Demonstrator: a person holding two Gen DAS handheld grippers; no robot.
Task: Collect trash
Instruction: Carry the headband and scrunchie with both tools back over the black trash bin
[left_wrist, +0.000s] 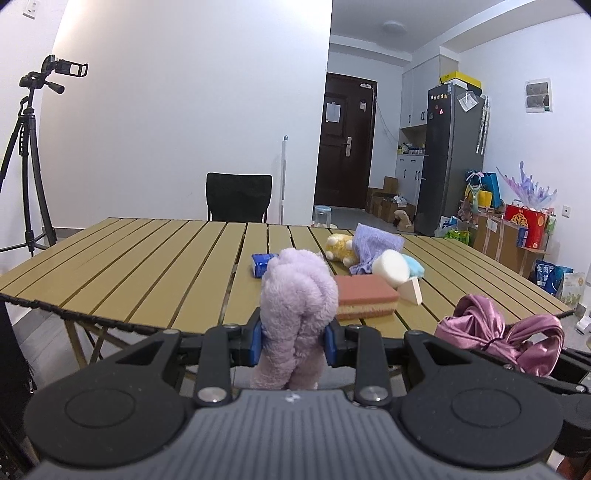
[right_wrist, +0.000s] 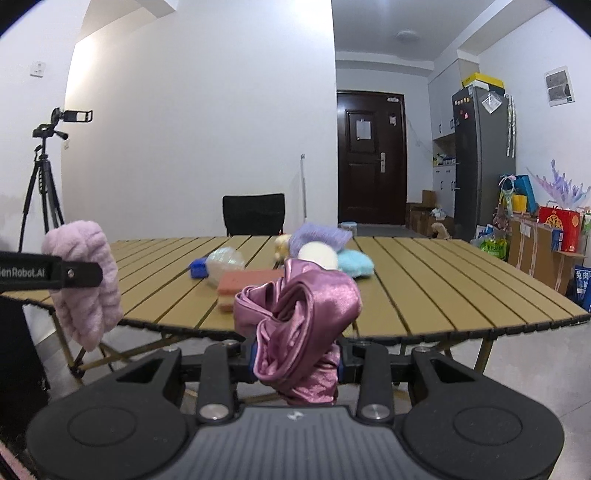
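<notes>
The left gripper (left_wrist: 294, 341) has its blue-padded fingers (left_wrist: 256, 341) clamped narrow on a fluffy lilac cloth (left_wrist: 297, 291), which bunches up above the pads and hangs a little below them, off the near edge of the slatted desk (left_wrist: 147, 266). The right gripper (right_wrist: 297, 360) holds a crumpled pink satin cloth (right_wrist: 303, 314) the same way, fingers pressed into its folds, also clear of the desk surface (in the left wrist view this bundle shows low at the right, beside the lilac one). On the desk, right of centre, the remaining things lie in a loose cluster: a pink-topped sponge (left_wrist: 365, 295) nearest, a white wedge sponge (left_wrist: 413, 290) just beside it, a round white puff (left_wrist: 390, 267), a light blue fluffy piece (left_wrist: 415, 266), a lavender cloth (left_wrist: 373, 247) draped against a yellow plush toy (left_wrist: 340, 249), and a small blue packet (left_wrist: 263, 263). A black chair (left_wrist: 239, 197) stands behind the desk, a tripod with a camera (left_wrist: 31, 147) to the left.
</notes>
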